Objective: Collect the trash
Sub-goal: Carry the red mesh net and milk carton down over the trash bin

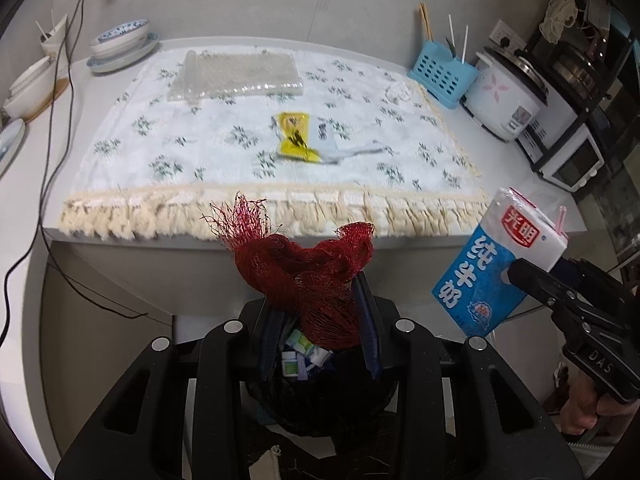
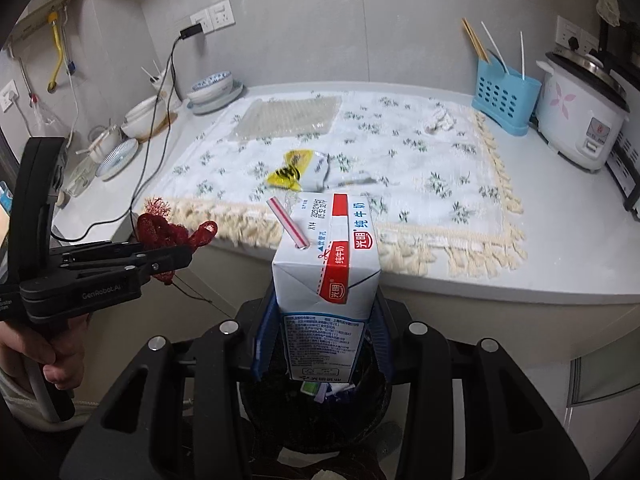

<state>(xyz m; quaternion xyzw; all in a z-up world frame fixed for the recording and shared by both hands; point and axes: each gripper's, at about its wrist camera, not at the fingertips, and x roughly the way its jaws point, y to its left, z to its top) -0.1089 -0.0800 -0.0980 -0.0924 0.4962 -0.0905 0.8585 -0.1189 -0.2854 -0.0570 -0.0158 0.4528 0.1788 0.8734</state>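
Both grippers sit off the front edge of the desk (image 1: 120, 120), above one black-lined trash bin (image 2: 312, 412) that already holds several small scraps.

My left gripper (image 1: 320, 316) is pinching one bunched red plastic mesh net (image 1: 312, 280); the net fills the gap between the blue pads and spills above them.

My right gripper (image 2: 324, 340) is pinching one blue-and-white milk carton (image 2: 328, 264), upright, with one red-and-white striped straw (image 2: 288, 228) stuck in its top. The carton's lower end hangs over the bin mouth.

Left on the desk, on the one floral white cloth with cream tassels (image 1: 160, 148): one yellow crumpled wrapper (image 1: 294, 136), one pale wrapper (image 1: 326, 140) touching it, one sheet of clear bubble wrap (image 1: 240, 74) at the far side, one small white crumpled wad (image 1: 398, 92) near the blue perforated utensil caddy (image 1: 442, 74).

One white rice cooker (image 1: 504, 96) stands beside the caddy.
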